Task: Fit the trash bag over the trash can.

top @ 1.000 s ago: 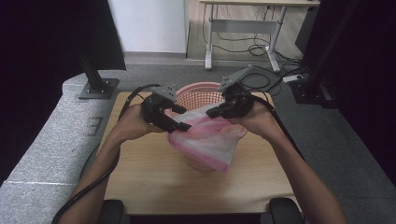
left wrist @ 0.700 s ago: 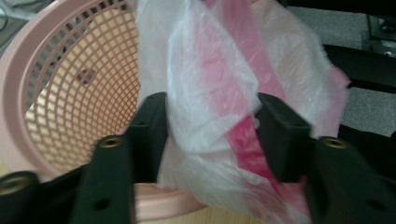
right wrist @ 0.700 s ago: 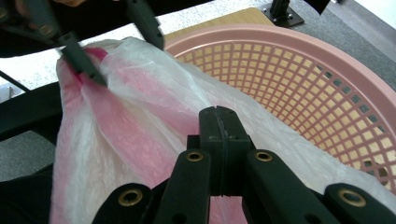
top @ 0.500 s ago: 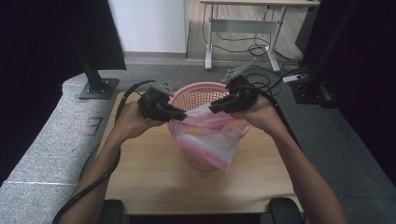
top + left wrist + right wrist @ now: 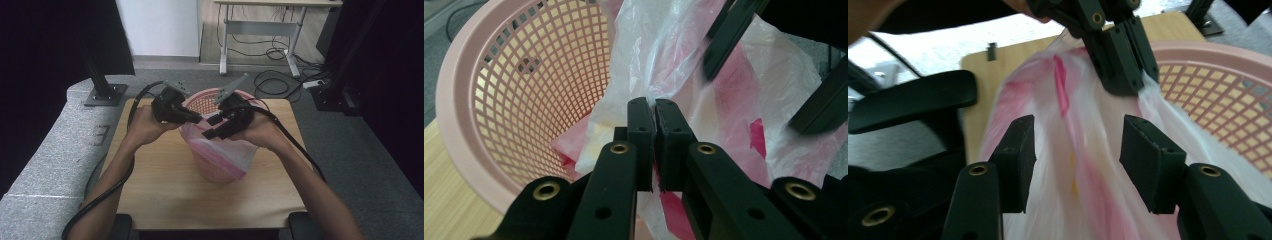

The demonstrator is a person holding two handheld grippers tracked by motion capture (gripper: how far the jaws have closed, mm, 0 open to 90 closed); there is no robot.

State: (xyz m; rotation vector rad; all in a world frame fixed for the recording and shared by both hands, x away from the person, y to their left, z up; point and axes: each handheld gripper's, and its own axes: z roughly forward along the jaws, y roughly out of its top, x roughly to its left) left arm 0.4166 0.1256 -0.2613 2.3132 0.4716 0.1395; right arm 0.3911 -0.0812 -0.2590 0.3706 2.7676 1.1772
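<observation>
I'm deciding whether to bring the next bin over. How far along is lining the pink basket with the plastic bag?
Partly done. The plastic bag already drapes over the near rim of the pink basket and hangs down its outside. In hand: the left gripper is shut on a fold of bag at the rim; the right gripper has just been opening, bag between its jaws, unpinched. Left: spreading the bag around the far rim, which is bare.

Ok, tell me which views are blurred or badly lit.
Right gripper view: the plastic bag is smeared by motion blur. Left gripper view: near jaws sharp, the far right gripper soft. High view: evenly lit table, dark curtains at both sides.
</observation>
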